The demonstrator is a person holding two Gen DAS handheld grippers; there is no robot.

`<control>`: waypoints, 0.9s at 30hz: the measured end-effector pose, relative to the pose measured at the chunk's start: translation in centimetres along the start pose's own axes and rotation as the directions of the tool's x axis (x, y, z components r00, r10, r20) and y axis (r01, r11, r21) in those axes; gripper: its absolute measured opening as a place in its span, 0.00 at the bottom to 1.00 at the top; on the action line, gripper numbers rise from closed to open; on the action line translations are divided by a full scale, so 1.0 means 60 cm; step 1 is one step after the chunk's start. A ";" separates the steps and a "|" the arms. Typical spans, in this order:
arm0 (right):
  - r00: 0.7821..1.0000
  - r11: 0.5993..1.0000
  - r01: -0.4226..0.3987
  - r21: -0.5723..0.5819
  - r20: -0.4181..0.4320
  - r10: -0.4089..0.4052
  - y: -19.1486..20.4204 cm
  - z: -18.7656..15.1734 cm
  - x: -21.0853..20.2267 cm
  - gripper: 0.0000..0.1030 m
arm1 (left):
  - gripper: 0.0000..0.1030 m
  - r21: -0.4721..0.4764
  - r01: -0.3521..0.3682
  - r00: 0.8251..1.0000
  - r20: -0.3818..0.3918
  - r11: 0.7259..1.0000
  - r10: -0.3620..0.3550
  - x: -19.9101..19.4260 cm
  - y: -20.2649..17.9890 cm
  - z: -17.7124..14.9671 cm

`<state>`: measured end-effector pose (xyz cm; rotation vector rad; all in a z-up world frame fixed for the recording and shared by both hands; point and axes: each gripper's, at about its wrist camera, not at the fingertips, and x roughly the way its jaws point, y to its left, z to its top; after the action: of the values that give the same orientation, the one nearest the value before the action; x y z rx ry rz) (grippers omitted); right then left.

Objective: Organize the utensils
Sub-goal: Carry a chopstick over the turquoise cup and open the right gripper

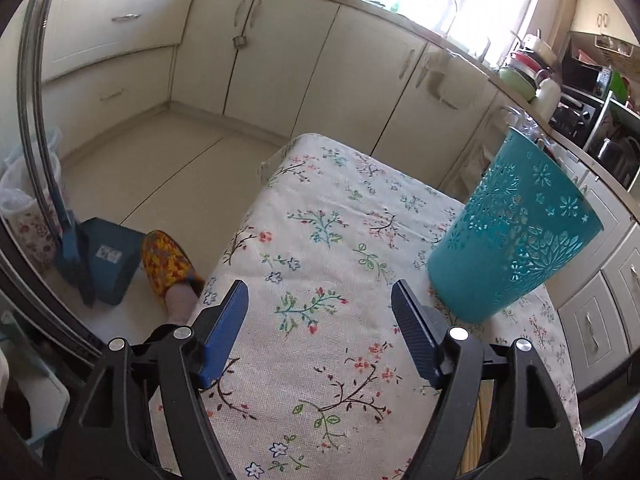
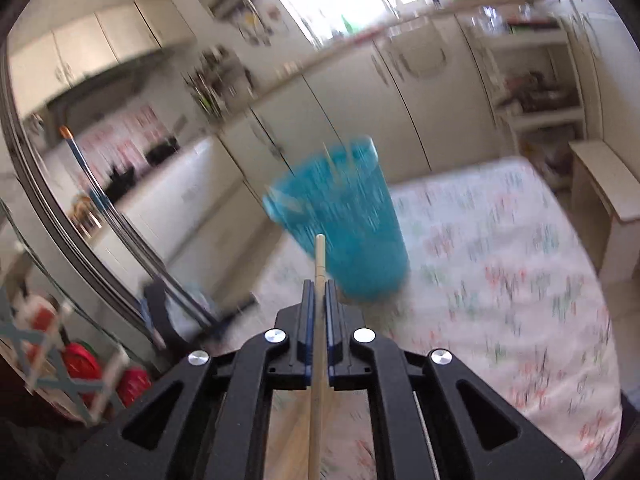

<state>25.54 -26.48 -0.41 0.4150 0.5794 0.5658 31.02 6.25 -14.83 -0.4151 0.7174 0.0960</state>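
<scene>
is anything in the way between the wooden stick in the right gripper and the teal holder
Nothing visible. The right gripper has its jaws shut on a thin wooden stick, whose tip points at the teal perforated holder standing on the floral tablecloth. The gap between them looks open, though the view is blurred.

The left tool (image 1: 320,308) has two black plastic arms with triangular cut-outs, each ending in a flat blue pad with a finely ribbed face. Round silver screw heads sit at the joints, four across the frame. The right tool (image 2: 320,292) is built the same way: black cut-out arms, blue-edged pads, four shiny round screws in a row. Beyond the desk's left edge, on the floor, the person's foot wears a knitted slipper (image 1: 168,266) in orange, yellow and red.
</scene>
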 end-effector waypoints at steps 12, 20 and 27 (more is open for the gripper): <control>0.951 0.995 0.080 -0.066 0.303 -0.056 0.065 0.203 0.178 0.06 | 0.68 -0.066 0.044 0.999 0.009 0.997 -0.044 -0.009 0.015 -0.001; 0.960 0.979 0.182 -0.091 0.230 -0.157 0.034 0.179 0.209 0.06 | 0.68 -0.086 0.064 0.998 0.015 0.994 -0.063 -0.006 0.020 -0.002; 0.977 0.979 0.161 -0.123 0.162 -0.140 0.035 0.149 0.166 0.06 | 0.68 -0.103 0.074 0.997 0.014 0.992 -0.073 -0.004 0.026 -0.002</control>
<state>37.13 -20.71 3.59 0.2798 0.4180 0.4209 30.40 7.66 -15.24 -0.5390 0.6887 0.0662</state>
